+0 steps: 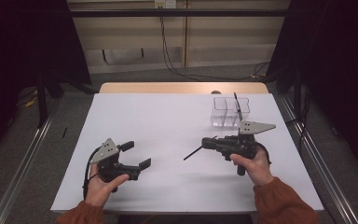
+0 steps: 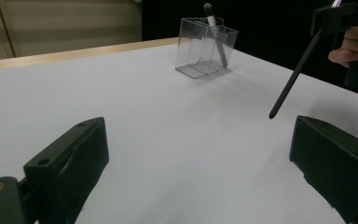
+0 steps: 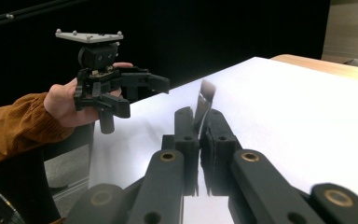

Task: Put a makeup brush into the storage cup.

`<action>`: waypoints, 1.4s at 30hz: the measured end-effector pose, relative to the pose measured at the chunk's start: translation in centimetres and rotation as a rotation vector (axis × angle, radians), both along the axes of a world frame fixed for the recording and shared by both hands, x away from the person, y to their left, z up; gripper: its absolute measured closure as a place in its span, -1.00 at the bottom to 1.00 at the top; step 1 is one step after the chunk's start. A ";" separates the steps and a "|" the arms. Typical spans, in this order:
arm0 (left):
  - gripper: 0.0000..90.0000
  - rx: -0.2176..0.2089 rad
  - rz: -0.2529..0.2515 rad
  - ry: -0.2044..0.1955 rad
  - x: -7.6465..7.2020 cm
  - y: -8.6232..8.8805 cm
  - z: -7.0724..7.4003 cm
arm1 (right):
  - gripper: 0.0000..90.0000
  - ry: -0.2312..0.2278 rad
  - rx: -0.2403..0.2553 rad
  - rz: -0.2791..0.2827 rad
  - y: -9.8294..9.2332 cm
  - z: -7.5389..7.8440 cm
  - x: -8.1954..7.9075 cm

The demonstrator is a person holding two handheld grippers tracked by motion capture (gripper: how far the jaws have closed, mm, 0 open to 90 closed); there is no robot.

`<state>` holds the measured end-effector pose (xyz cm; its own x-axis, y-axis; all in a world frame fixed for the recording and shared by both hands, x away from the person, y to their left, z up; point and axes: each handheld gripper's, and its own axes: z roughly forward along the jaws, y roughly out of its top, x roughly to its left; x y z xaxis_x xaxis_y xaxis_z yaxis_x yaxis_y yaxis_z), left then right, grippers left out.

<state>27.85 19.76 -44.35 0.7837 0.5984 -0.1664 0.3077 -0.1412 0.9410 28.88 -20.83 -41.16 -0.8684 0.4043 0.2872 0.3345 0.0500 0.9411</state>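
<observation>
Table top [image 1: 168, 140]: a white sheet covers nearly the whole surface, bare of clutter across its middle.
Table edge [image 1: 182, 87]: a strip of pale wood shows along the far side, beyond the white sheet.
Floor [image 1: 70, 112]: grey, running along both sides of the table and behind it.
Rails [image 1: 23, 158]: metal tracks lie on the floor to the left and right of the table.
Back wall [image 1: 223, 37]: light panels, with dark cables [image 1: 168, 56] hanging down and trailing across the floor.
Curtains [image 1: 23, 42]: black drapes flank the scene on both sides.
</observation>
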 end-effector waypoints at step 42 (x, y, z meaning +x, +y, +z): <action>-0.93 0.021 0.153 -0.038 -2.2 4.8 -0.7 | 0.90 -0.037 -0.056 -0.195 -6.6 2.9 1.2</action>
